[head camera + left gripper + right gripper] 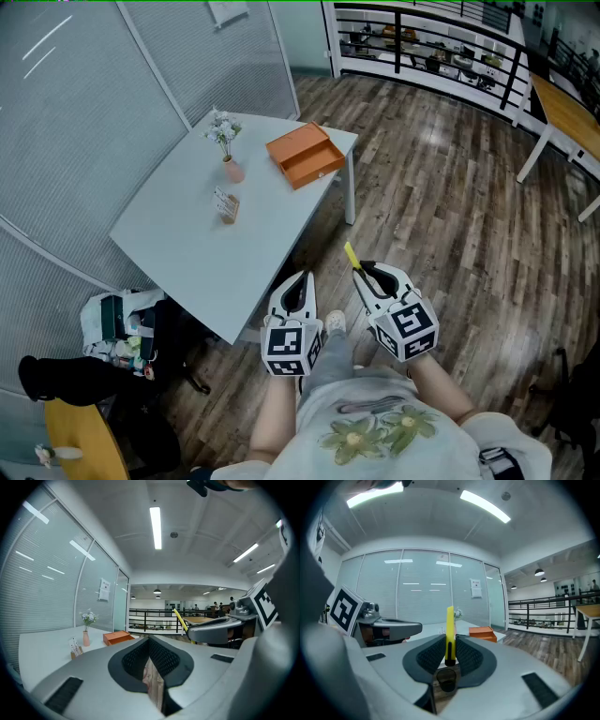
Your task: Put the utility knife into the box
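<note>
My right gripper (pixel 364 272) is shut on a yellow utility knife (pixel 449 632), which sticks out past the jaws; its yellow end (pixel 351 254) shows above the floor in the head view. My left gripper (pixel 297 286) is shut with nothing in it, its jaws pressed together (pixel 152 667). Both are held close to my body, off the near corner of the white table (pixel 187 246). The orange box (pixel 304 155) lies open at the table's far right corner, well ahead of both grippers; it also appears small as the orange box (pixel 483 632) and the orange box (pixel 117 638).
On the table stand a small pink vase with flowers (pixel 228 150) and a small card holder (pixel 226 206). A glass partition (pixel 84 103) runs along the table's left. Bags and clutter (pixel 122 328) lie on the floor at left. A black railing (pixel 431 47) crosses the back.
</note>
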`<move>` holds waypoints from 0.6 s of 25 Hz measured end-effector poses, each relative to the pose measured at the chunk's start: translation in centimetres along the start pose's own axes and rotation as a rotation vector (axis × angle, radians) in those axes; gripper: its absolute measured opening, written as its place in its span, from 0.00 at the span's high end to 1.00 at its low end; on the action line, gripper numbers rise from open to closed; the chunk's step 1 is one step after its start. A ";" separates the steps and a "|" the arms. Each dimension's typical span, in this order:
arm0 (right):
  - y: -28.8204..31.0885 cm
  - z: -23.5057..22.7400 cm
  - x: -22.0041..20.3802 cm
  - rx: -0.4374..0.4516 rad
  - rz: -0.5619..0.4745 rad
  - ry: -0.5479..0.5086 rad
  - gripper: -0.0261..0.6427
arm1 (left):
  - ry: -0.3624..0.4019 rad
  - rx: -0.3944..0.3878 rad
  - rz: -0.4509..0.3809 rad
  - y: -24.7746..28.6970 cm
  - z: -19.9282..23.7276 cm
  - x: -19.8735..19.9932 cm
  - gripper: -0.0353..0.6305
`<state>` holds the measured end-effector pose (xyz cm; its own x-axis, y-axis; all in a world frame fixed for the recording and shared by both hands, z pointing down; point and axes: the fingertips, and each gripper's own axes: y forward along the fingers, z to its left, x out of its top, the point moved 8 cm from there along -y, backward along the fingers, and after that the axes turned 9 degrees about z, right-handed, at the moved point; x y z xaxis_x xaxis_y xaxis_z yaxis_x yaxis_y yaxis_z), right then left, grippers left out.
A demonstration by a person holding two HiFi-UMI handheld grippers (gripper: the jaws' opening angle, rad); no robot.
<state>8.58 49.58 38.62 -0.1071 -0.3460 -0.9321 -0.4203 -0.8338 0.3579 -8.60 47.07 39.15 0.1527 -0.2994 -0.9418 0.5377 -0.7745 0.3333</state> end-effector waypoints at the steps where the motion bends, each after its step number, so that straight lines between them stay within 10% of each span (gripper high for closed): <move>1: 0.8 -0.3 0.3 0.000 0.001 -0.003 0.86 | 0.000 0.000 0.000 0.6 0.5 0.2 0.94; 15: 12.4 -7.8 4.9 0.025 0.043 -0.017 0.85 | 0.000 -0.018 0.027 13.0 7.6 4.6 0.94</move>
<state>9.82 34.20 38.96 -0.1408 -0.3739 -0.9167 -0.4374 -0.8072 0.3964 -7.19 31.40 39.43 0.1669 -0.3199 -0.9326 0.5481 -0.7561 0.3575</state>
